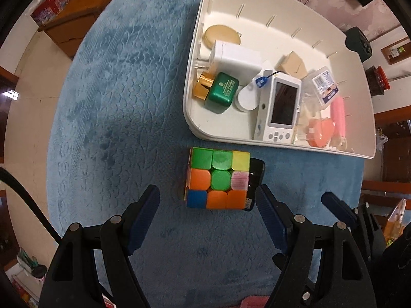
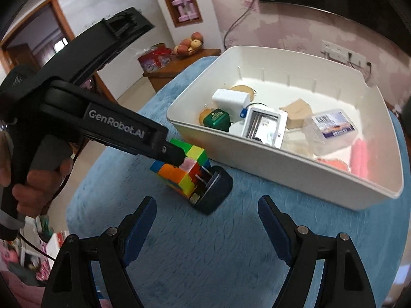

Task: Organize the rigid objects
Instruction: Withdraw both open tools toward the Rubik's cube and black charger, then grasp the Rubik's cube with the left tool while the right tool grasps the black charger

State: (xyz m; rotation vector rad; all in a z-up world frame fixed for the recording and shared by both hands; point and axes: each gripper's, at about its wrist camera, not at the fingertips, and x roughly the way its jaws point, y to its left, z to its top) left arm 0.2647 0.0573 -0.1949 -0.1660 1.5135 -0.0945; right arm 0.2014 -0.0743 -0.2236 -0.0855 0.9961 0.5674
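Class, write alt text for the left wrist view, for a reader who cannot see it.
An open black two-finger left gripper hovers over a scrambled multicoloured puzzle cube on a blue plush mat, with a black plug adapter against the cube's right side. Behind them, a white plastic bin holds small items, including a green box and a white handheld device.

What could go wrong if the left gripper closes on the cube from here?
The black charger sits flush against the puzzle cube, so the open left gripper could pinch both or knock the charger aside. The white bin is already crowded near its front wall, so a dropped cube may land on the white handheld device.
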